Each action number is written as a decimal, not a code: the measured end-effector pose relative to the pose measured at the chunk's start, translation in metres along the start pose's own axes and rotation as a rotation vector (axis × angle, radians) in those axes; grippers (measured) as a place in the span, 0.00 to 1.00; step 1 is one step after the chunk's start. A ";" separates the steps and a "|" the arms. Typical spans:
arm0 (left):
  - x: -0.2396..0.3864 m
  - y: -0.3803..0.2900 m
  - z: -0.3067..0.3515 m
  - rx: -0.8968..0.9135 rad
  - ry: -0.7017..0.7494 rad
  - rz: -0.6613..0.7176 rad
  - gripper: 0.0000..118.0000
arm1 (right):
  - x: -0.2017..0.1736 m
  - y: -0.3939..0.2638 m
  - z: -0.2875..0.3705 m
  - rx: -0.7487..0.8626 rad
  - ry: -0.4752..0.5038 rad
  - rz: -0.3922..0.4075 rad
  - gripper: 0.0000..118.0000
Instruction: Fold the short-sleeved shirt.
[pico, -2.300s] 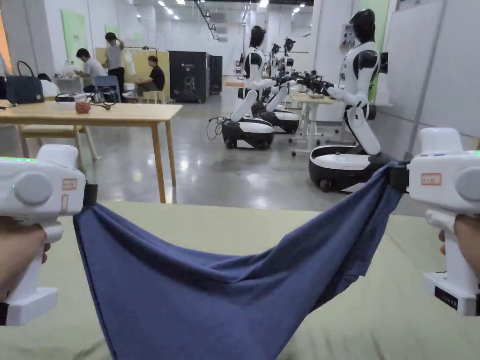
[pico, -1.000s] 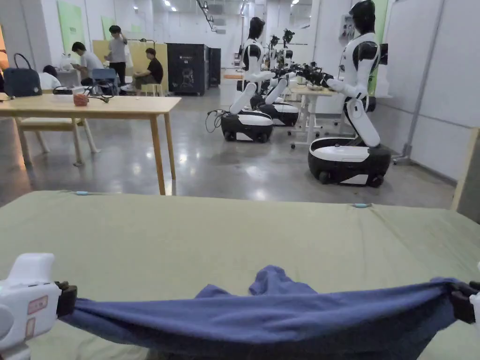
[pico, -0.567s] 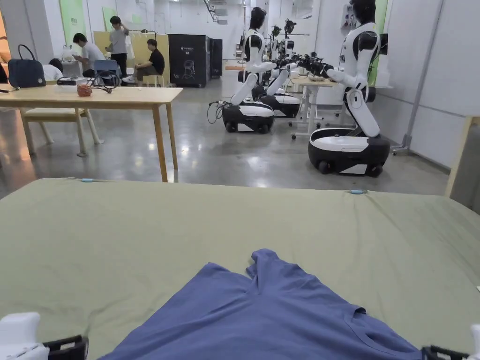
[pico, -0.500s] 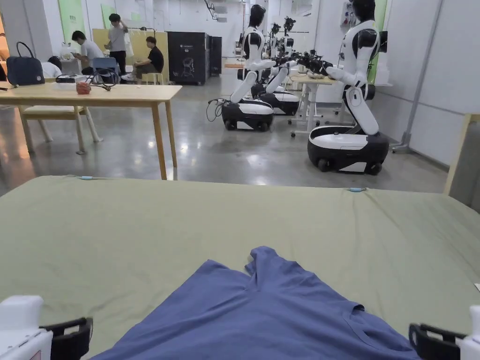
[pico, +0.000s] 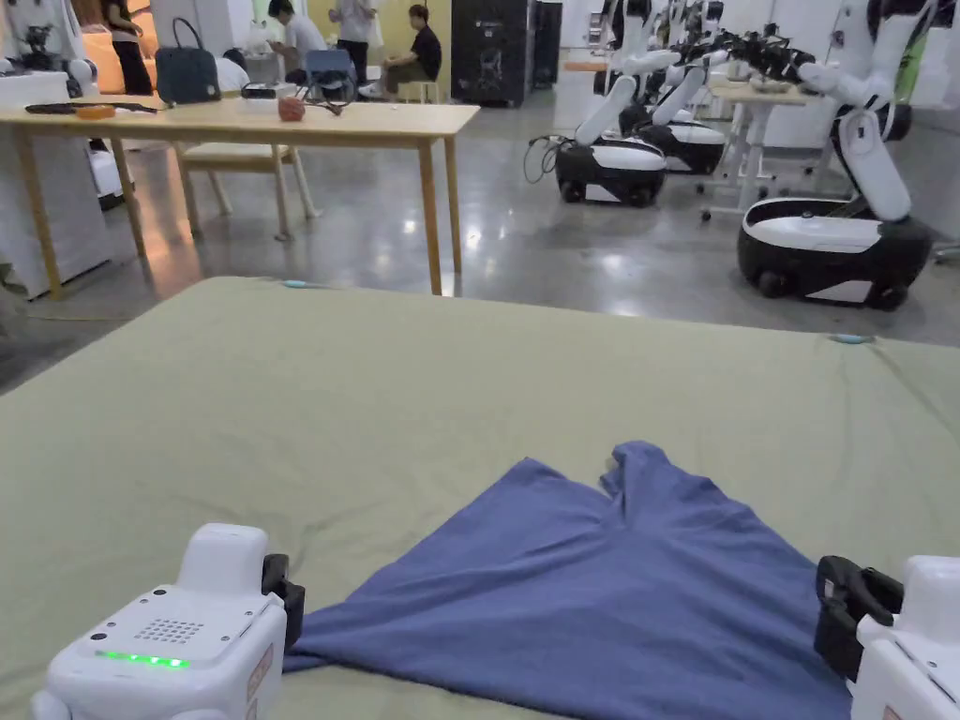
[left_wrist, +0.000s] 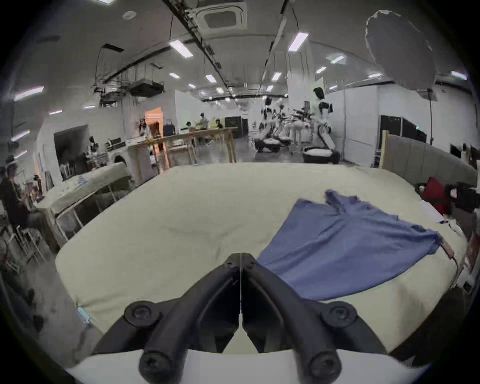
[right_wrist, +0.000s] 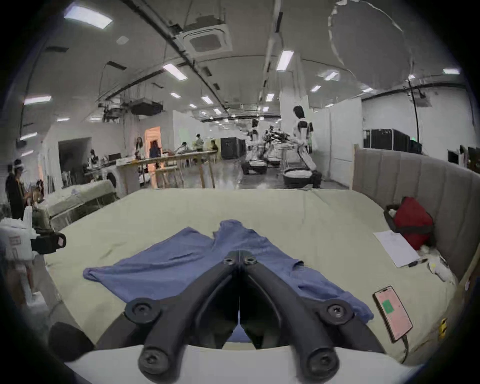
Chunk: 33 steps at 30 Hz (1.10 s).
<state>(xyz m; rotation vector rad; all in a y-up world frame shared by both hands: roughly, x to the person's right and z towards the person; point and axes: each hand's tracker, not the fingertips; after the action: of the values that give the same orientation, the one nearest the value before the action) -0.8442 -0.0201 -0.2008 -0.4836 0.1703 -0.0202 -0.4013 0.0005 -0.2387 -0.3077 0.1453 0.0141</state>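
Observation:
The blue short-sleeved shirt (pico: 609, 581) lies spread on the green bed (pico: 375, 394), its narrow bunched end pointing away from me. My left gripper (pico: 286, 600) sits by the shirt's near left corner. In the left gripper view its jaws (left_wrist: 241, 257) are shut with nothing between them, and the shirt (left_wrist: 345, 246) lies to their right. My right gripper (pico: 834, 609) is at the shirt's near right edge. In the right gripper view its jaws (right_wrist: 239, 256) are pressed together above the shirt (right_wrist: 181, 270), gripping no cloth. The left gripper (right_wrist: 55, 241) shows far left there.
A phone (right_wrist: 392, 315), a paper sheet (right_wrist: 394, 246) and a red bag (right_wrist: 410, 223) lie near the padded headboard (right_wrist: 415, 176) on the bed's right side. Beyond the bed are a wooden table (pico: 281, 117), humanoid robots (pico: 825, 244) and people.
The shirt hung stretched between both grippers, then was lowered onto the bed and let go. Both grippers opened and have now shut empty. The head camera has turned left.

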 end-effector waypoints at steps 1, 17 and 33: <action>-0.011 -0.005 -0.005 -0.016 0.001 0.034 0.00 | 0.000 0.000 -0.003 -0.006 0.010 -0.002 0.00; -0.050 -0.045 -0.119 -0.291 -0.034 0.118 0.82 | -0.003 -0.010 -0.069 -0.145 0.029 0.017 0.00; -0.192 -0.102 -0.238 -0.268 -0.165 0.088 0.00 | 0.068 0.011 -0.369 -0.559 -0.038 0.071 0.98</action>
<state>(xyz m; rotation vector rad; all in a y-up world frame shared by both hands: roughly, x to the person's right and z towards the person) -1.0717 -0.2085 -0.3307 -0.7417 0.0315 0.1301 -0.3860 -0.1012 -0.5996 -0.8593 0.1120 0.1320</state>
